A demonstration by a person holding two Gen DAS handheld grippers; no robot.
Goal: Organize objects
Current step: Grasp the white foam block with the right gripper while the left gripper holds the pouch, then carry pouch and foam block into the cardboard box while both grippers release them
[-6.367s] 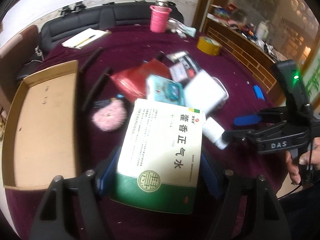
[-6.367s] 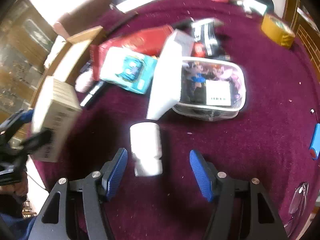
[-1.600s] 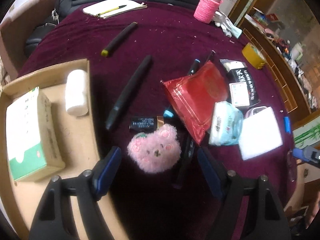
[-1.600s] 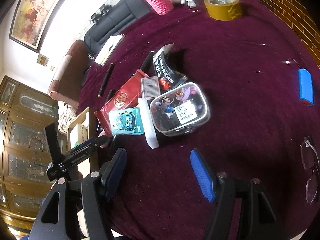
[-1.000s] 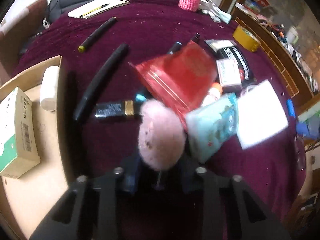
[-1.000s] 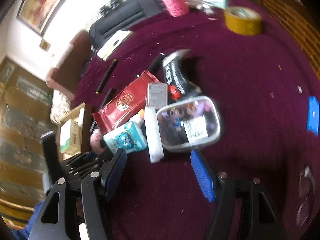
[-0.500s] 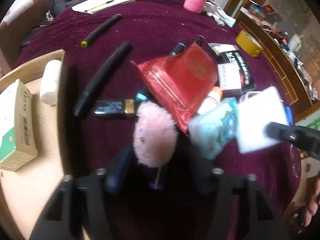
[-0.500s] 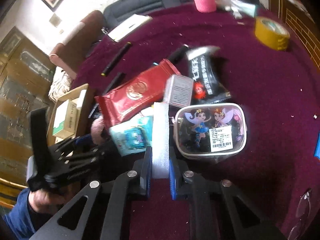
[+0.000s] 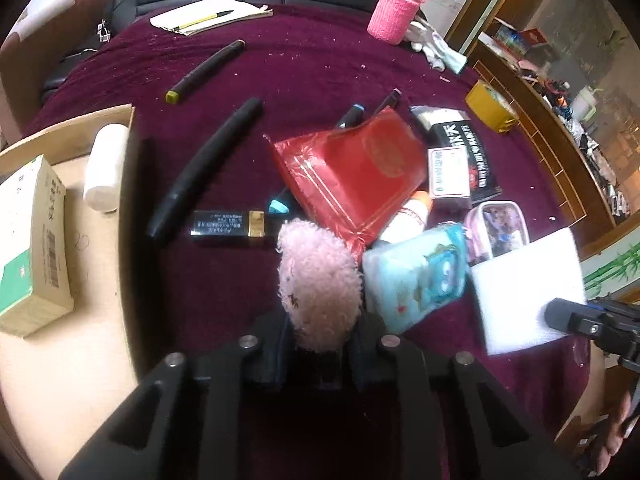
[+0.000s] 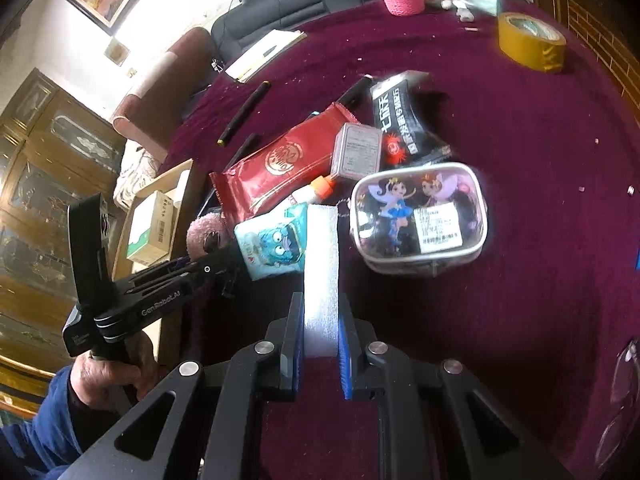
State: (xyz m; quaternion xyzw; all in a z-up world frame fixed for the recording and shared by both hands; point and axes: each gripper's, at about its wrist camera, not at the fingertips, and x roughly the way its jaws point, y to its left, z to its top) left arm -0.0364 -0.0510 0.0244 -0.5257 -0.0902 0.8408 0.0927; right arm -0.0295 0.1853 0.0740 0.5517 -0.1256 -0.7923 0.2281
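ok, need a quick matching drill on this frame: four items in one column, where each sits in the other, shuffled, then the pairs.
Items
1. fluffy pink plush toy
2. white foam block
3. green-and-white medicine box
4. yellow tape roll

Places
A. inside the cardboard tray
B. clamped in the right gripper
C. alone on the maroon tablecloth
D. clamped in the left gripper

Pairs: 1-D, 2-B, 3-A, 4-C

Carton [image 9: 32,240] and roll [image 9: 105,168] in tray [image 9: 80,360].
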